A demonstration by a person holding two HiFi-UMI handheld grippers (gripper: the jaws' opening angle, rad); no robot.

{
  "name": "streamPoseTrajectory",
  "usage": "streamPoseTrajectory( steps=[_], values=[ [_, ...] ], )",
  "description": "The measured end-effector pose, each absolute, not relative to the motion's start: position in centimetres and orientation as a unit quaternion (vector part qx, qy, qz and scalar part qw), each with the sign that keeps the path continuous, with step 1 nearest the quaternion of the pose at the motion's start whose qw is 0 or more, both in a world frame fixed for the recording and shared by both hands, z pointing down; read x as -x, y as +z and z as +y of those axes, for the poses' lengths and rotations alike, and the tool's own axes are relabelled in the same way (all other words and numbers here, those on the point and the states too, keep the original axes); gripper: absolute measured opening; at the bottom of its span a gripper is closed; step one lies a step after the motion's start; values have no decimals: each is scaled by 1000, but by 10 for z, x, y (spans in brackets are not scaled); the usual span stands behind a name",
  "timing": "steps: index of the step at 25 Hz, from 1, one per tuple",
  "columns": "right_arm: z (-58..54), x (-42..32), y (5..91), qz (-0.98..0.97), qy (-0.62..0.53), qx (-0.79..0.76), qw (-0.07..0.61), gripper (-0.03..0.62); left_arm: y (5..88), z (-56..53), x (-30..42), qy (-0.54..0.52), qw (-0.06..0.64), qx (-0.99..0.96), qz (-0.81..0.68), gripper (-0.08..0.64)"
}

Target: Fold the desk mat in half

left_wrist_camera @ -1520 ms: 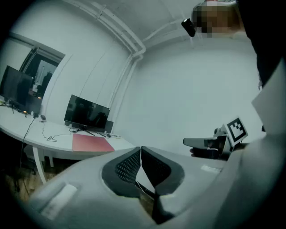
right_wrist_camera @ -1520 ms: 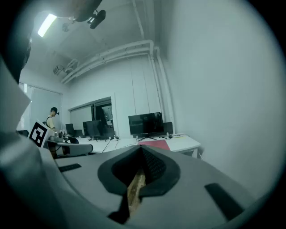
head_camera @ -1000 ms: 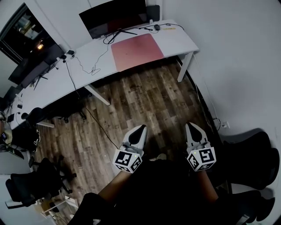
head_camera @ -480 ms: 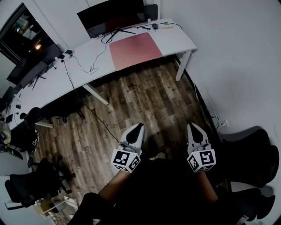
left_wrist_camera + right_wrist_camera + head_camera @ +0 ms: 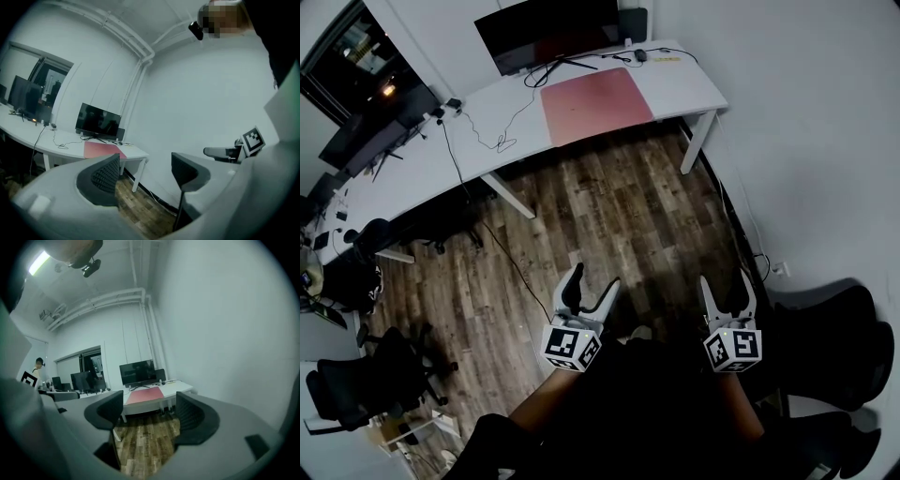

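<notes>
Presently the desk mat [image 5: 596,98] lies flat and spread out on the far white worktop [image 5: 478,127], toward its right end, just in front of a dark monitor [image 5: 551,33] whose stand sits just beyond the mat's far edge. The mat is reddish pink, and no fold is visible in it. Loose cables [image 5: 492,141] trail over the worktop to the left of the mat, and a second monitor [image 5: 366,141] stands further left. Both grippers are held low and near, over the wooden floor [image 5: 609,211], well apart from the worktop and from the mat. The left gripper [image 5: 594,277] has its fingers [image 5: 101,176] spread apart, having just been opening, with nothing between them; its own view shows only floor, wall and the distant worktop in the gap. The right gripper [image 5: 727,279] likewise has its fingers [image 5: 107,412] apart, having just been opening, with nothing between them; its own view looks across the floor to the mat and the monitor beyond. Each gripper carries its marker cube [image 5: 572,345] on the near side, toward the person. The two grippers sit side by side, apart from each other, both pointing toward the far worktop. A dark chair [image 5: 834,328] stands near at the right, close to the right gripper, against the pale wall [image 5: 806,141].
</notes>
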State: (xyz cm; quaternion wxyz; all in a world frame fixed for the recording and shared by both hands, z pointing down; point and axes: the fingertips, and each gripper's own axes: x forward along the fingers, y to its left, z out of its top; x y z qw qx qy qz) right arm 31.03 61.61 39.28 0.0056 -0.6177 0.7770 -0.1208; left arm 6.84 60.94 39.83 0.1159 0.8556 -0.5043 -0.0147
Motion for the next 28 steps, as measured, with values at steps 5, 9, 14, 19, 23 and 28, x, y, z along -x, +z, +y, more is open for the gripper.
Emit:
streamPoseTrajectory(
  steps=[5, 9, 14, 19, 23, 28],
  values=[
    [616, -309, 403, 797, -140, 587, 2, 331, 407, 616, -71, -13, 125, -854, -504, 325],
    [615, -304, 419, 807, -153, 570, -12, 330, 415, 615, -73, -5, 134, -853, -504, 324],
    [607, -310, 432, 807, -173, 564, -16, 330, 418, 601, -72, -8, 139, -843, -520, 324],
    [578, -310, 439, 805, -179, 564, -28, 330, 427, 565, -69, -1, 150, -841, -519, 324],
    [546, -309, 436, 802, -167, 572, -40, 330, 423, 521, -65, -10, 136, -848, -512, 324],
    [488, -308, 441, 789, -181, 585, -53, 330, 428, 445, -64, -12, 135, -852, -506, 324]
  ],
)
